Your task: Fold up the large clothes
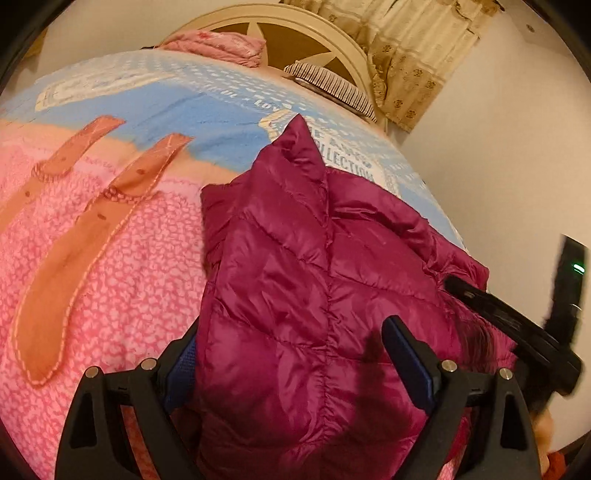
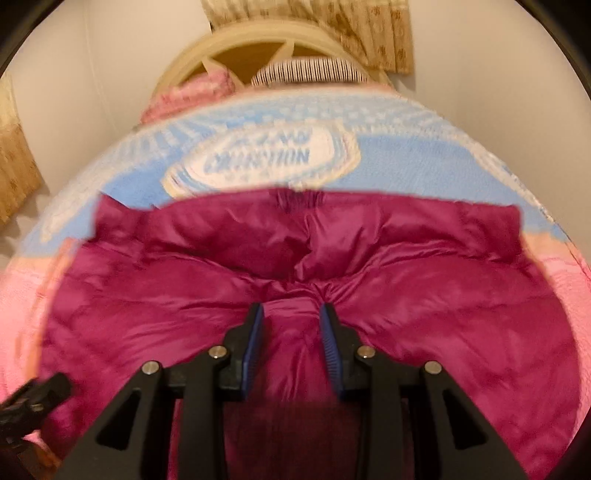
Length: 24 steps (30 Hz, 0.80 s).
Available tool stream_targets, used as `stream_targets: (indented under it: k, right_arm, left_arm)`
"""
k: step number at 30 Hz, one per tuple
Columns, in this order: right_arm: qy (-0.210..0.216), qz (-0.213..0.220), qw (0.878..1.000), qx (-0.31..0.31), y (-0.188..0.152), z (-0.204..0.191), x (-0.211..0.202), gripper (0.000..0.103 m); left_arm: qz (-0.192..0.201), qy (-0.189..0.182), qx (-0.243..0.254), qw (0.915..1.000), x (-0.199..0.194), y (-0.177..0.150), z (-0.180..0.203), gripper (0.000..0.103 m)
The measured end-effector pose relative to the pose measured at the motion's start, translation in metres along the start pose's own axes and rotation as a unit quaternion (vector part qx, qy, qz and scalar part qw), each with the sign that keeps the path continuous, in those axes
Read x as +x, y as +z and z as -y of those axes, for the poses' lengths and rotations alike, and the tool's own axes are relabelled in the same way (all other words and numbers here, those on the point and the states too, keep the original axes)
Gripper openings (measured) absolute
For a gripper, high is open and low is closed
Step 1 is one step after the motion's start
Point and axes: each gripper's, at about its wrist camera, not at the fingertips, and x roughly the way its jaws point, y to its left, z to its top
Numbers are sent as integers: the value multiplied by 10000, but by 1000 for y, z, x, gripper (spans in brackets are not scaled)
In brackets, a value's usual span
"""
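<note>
A magenta quilted down jacket (image 1: 295, 280) lies on a bed with a pink and blue blanket (image 1: 110, 258). My left gripper (image 1: 291, 350) is wide open, its jaws straddling the jacket's near edge, the left pad partly hidden behind the fabric. In the right wrist view the jacket (image 2: 424, 295) fills the lower frame and looks blurred. My right gripper (image 2: 291, 314) is closed on a bunched ridge of the jacket between its blue pads (image 2: 255, 343). The right gripper also shows at the right edge of the left wrist view (image 1: 517, 332).
A cream headboard (image 1: 295, 26) stands at the far end of the bed, with a striped pillow (image 1: 332, 85) and a folded pink cloth (image 1: 218, 44). Beige curtains (image 1: 413, 55) hang behind. White walls flank the bed. The bed edge runs close on the right.
</note>
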Motion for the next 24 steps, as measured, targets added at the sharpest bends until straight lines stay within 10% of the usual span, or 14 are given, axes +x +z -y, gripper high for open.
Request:
stream_targets:
  k: [10,18,24]
  right_arm:
    - [23,-60,9999,92,-35,-7,11,35]
    - [184,-130,9995,240,-34,-3,15,35]
    - [221,-197,9991,294,-34,0,16,35]
  left_arm:
    - [273,-590,-352,9973,-13,-14,-3,89]
    - [508,-1231,-601,9893,-12,-3,16,24]
    - [597,-1627,-403,9840,-26,12,34,14]
